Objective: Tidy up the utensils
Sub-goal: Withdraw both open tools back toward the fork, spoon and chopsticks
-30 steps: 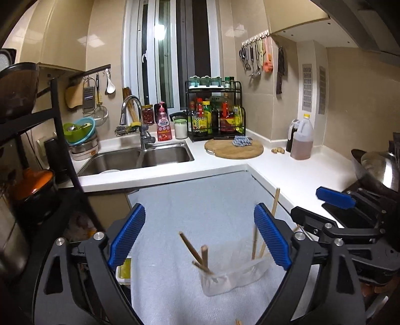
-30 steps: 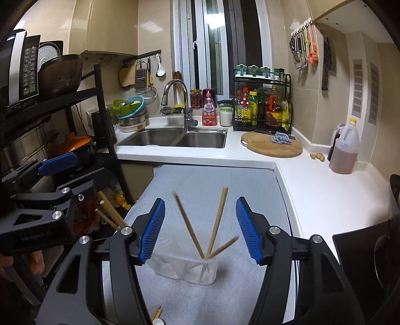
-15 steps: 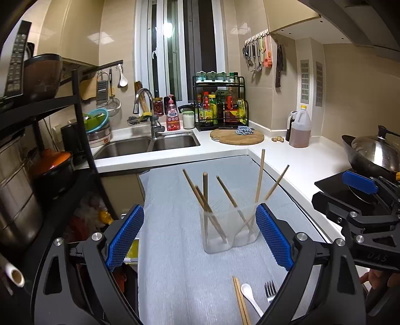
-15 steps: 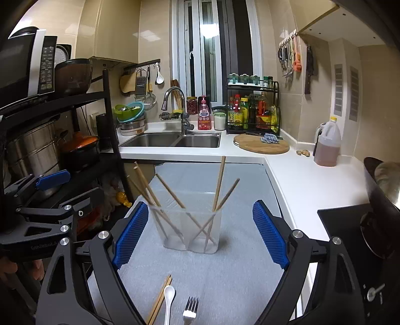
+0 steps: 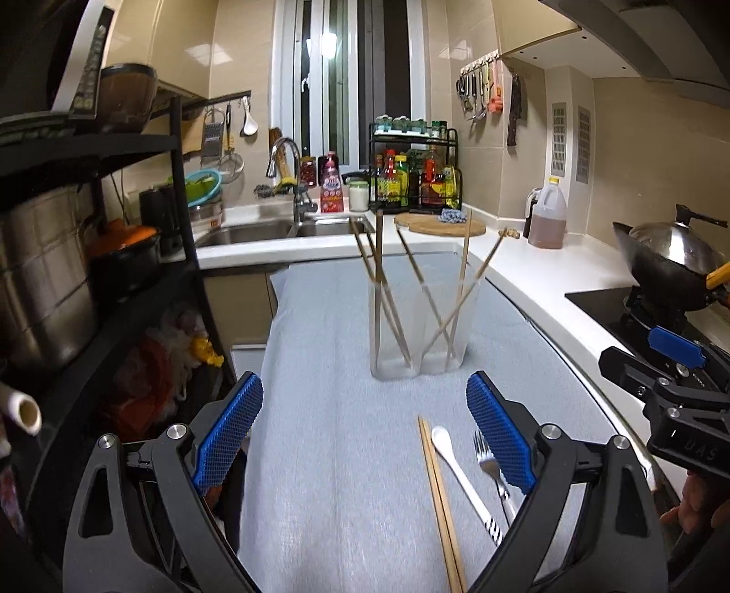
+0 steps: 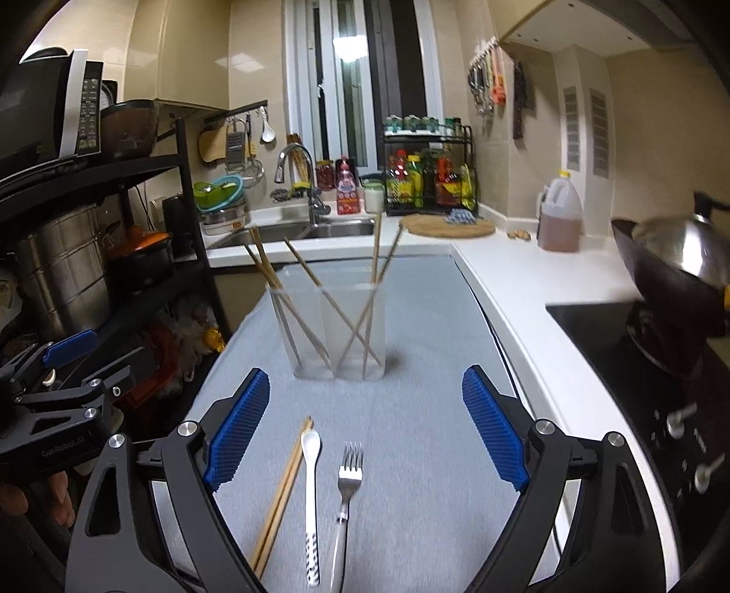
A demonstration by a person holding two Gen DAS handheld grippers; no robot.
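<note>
Utensils: wooden chopsticks point(image 6: 278, 492), white spoon point(image 6: 311, 483), steel fork point(image 6: 349, 474) on foam mat point(image 6: 410, 456).

Open mat point(image 6: 410, 410) ahead, holder point(image 6: 337, 333) beyond, black rack point(image 6: 150, 219) crowding left

Warm, rather dim indoor light is filling both views. A bright spot is glaring on the window point(image 5: 331, 43) glass, blown out to white, and soft reflections are shining on the beige wall tiles point(image 5: 237, 50). The wok lid point(image 6: 670, 248) is catching a strong highlight and is smearing with motion blur at the right edge. The shelving rack point(image 5: 91, 228) at the left is sinking into deep shadow. Fisheye distortion is bending straight lines near the borders, and dark vignetting is cutting the corners. The grey mat point(image 6: 410, 328) is looking slightly soft and grainy.
</note>
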